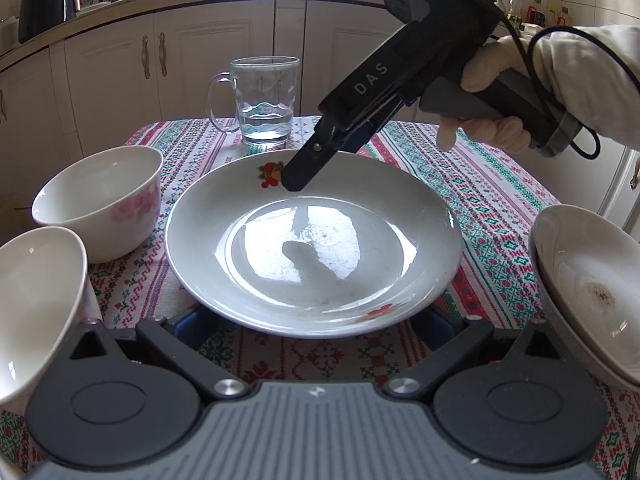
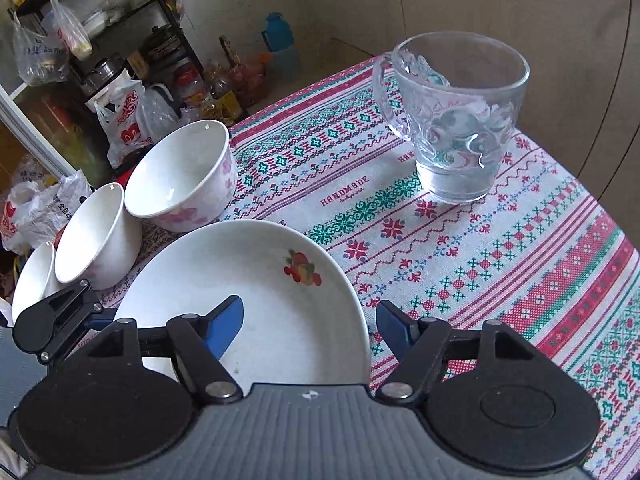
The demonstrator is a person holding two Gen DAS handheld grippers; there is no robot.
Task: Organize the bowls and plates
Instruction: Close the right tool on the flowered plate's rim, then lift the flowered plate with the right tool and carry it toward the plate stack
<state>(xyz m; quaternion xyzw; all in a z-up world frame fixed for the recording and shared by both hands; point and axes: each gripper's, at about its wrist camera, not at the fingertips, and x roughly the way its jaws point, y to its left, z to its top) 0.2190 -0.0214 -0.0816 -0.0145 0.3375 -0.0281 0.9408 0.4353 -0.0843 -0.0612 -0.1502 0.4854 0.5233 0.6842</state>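
A white plate [image 1: 316, 240] with fruit prints lies on the patterned tablecloth [image 1: 460, 176]. My left gripper [image 1: 312, 324] is open, its blue pads under the plate's near rim on either side. My right gripper [image 2: 310, 320] is open and straddles the plate's right rim [image 2: 352, 292]; in the left wrist view it [image 1: 294, 182] hangs over the far rim. A pink-flowered bowl [image 1: 104, 200] stands left of the plate, also in the right wrist view [image 2: 184, 176]. A plain white bowl [image 1: 36, 312] sits nearer left. A stained shallow dish [image 1: 592, 292] is at the right.
A glass mug [image 1: 266, 100] with a little water stands behind the plate, also in the right wrist view [image 2: 456, 120]. Kitchen cabinets [image 1: 160, 60] are beyond the table. Bags and a cluttered shelf [image 2: 120, 80] stand past the table's left edge.
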